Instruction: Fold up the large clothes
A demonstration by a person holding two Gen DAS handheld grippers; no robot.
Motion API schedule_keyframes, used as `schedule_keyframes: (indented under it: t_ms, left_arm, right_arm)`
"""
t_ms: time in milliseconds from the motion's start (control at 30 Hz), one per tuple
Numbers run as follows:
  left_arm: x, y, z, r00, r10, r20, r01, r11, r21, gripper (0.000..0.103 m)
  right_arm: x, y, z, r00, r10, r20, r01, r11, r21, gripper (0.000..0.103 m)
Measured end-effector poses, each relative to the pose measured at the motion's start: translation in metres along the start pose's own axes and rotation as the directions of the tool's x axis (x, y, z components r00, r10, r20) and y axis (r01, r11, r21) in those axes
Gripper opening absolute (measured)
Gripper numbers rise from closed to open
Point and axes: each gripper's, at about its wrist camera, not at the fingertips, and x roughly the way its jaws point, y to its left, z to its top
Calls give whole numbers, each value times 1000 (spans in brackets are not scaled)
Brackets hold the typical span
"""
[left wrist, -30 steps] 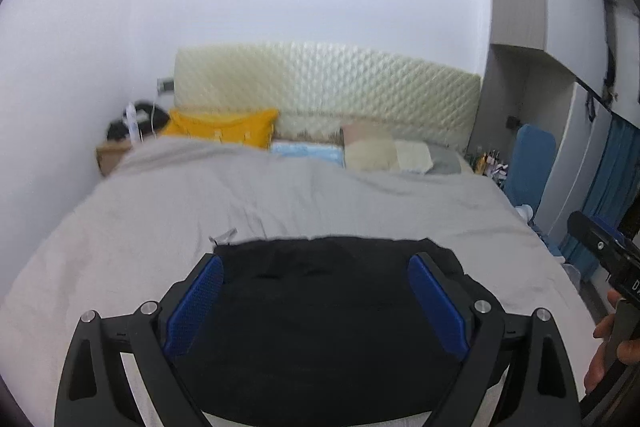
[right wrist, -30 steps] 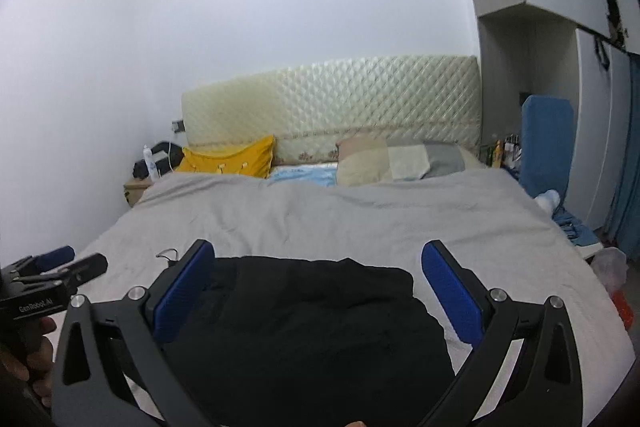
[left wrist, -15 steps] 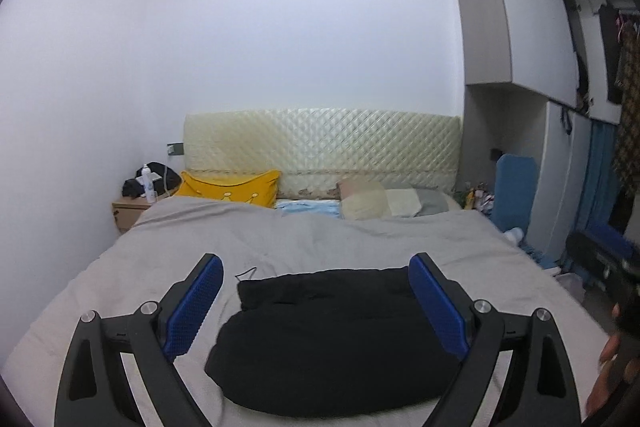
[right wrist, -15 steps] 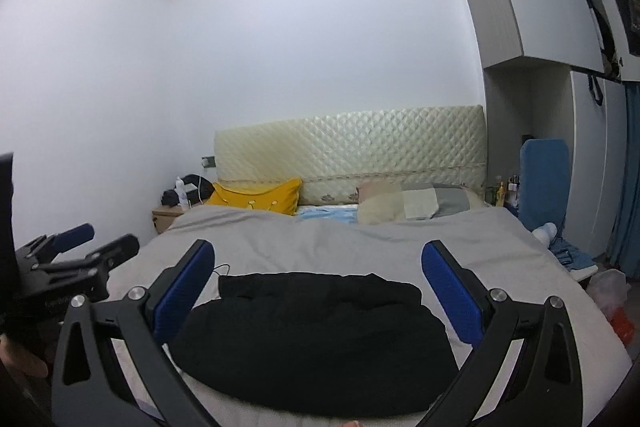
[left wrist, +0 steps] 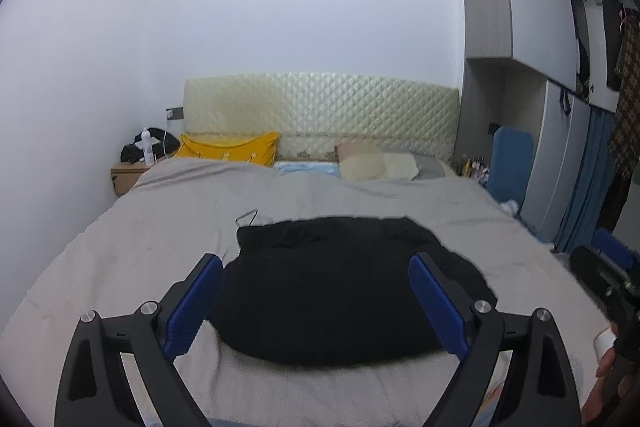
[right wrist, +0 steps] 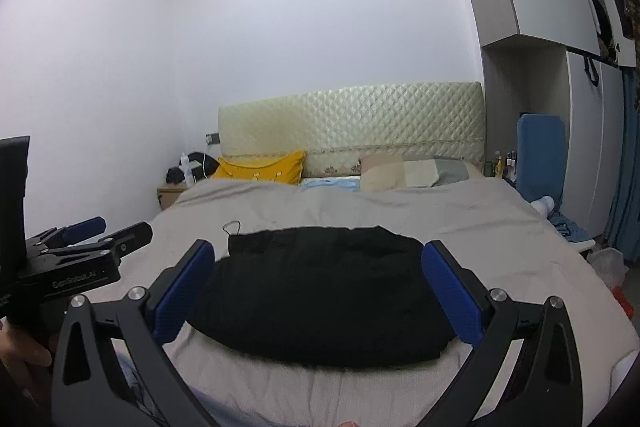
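The plain black folded garment (left wrist: 340, 287) lies ahead of the left hand-held gripper (left wrist: 316, 301), whose frame is black and whose finger pads (left wrist: 194, 307) are bright blue with a fine dotted texture. Under it spreads the pale grey bed cover (left wrist: 168, 223). Farther ahead sit a mustard-yellow pillow (left wrist: 230, 149), a light blue patterned pillow (left wrist: 306, 169), and a cream headboard (left wrist: 320, 107) quilted in a diamond pattern. The right hand-held gripper (right wrist: 320, 291) shows the same black and blue.

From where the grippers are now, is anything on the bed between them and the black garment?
Nothing visible. The black garment lies on the grey bedcover right ahead of the open left gripper and right gripper. The yellow pillow and other pillows lie beyond it, by the headboard.
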Motion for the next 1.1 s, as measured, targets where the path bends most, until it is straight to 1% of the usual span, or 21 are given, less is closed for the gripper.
schedule_keyframes:
  t_ms: [67,200,267,333,400,467,567,667,733,900,967,1100]
  left_arm:
    - [8,1,-7,1000,3,-21,-3,1000,5,94]
    - [27,8,-21,997,-6,-80,4,1000,-28,94]
    - [32,10,-27,996,1,-88,-3,1000,-30,94]
    - [36,15,-34,996,-8,-93,3,999,-50,94]
    - [42,17,-41,994,0,-113,-5,999,-45,94]
    - [48,17,-48,991,17,-134,-22,999,-31,94]
    - [54,15,-55,988,21,-156,-24,1000,-19,94]
    - [56,12,-56,986,23,-163,-26,999,-19,94]
    - [57,12,-55,986,37,-163,-42,999,-24,94]
    - [59,10,-56,984,39,-174,-42,999,-13,94]
    - [61,8,-56,982,52,-181,-54,999,-2,94]
    - [61,9,-55,982,42,-186,-46,999,-16,94]
  right_arm:
    - [2,-1,-6,1000,-5,-11,5,1000,0,103]
    - [12,-7,-19,999,-18,-44,19,999,27,103]
    - [15,-5,-25,998,-26,-64,27,999,18,103]
    - [21,-8,-33,996,-34,-87,35,999,13,103]
    - [24,-9,-41,994,-23,-102,25,1000,16,103]
    - [28,-10,-50,991,-33,-128,35,999,13,103]
    - [33,-11,-61,987,-40,-154,42,999,11,103]
    - [36,-13,-64,986,-44,-163,46,999,7,103]
    - [35,-14,-64,986,-43,-158,46,999,15,103]
    - [34,-17,-64,987,-54,-150,58,998,24,103]
    - [35,-17,-65,987,-54,-152,59,998,25,103]
    - [38,-15,-68,985,-55,-166,60,998,23,103]
